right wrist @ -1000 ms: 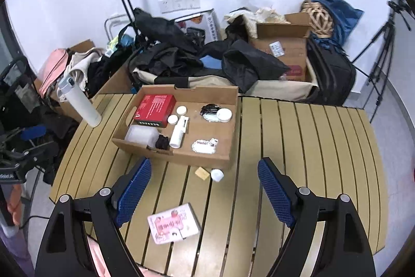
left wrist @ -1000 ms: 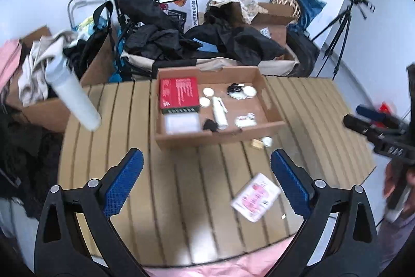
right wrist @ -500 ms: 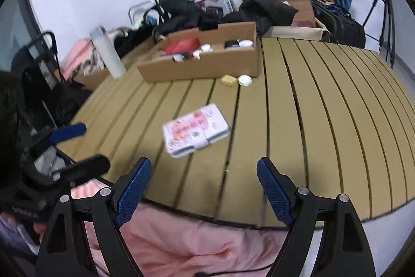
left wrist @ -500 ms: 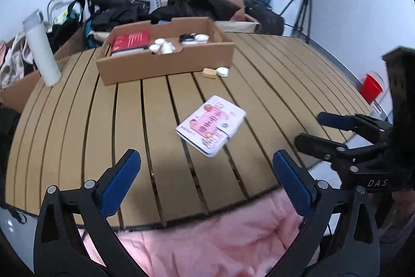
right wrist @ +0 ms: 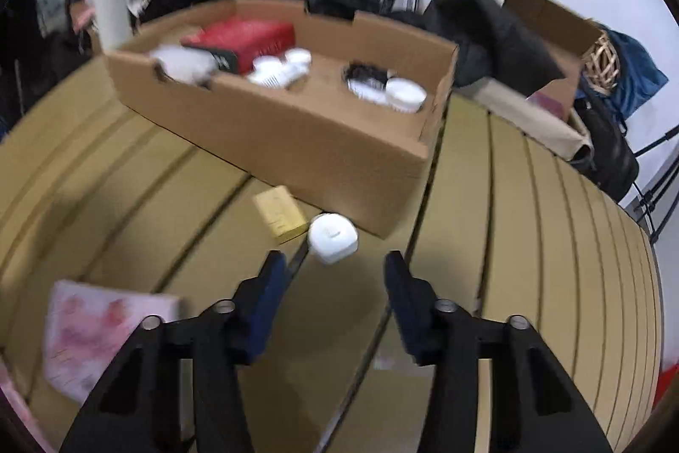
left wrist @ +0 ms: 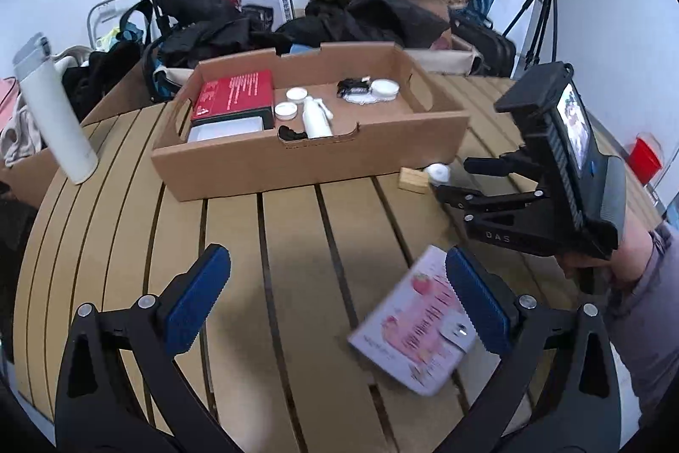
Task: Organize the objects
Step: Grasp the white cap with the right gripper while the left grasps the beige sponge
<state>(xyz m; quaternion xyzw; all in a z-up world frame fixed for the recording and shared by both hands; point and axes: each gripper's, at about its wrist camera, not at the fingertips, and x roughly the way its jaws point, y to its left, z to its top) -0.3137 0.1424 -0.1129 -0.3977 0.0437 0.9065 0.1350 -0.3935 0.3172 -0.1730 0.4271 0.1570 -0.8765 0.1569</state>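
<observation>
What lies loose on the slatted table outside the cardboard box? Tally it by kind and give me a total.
Pink printed packet: 1
Small tan box: 1
Small white rounded case: 1
Tall white flask: 1
Total: 4

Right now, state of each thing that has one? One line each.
left gripper: open, empty
right gripper: open, empty
cardboard box: open-topped, items inside
white jar: on table, outside box
yellow block: on table, outside box
pink wallet: closed, flat on table
white bottle: upright, capped
</observation>
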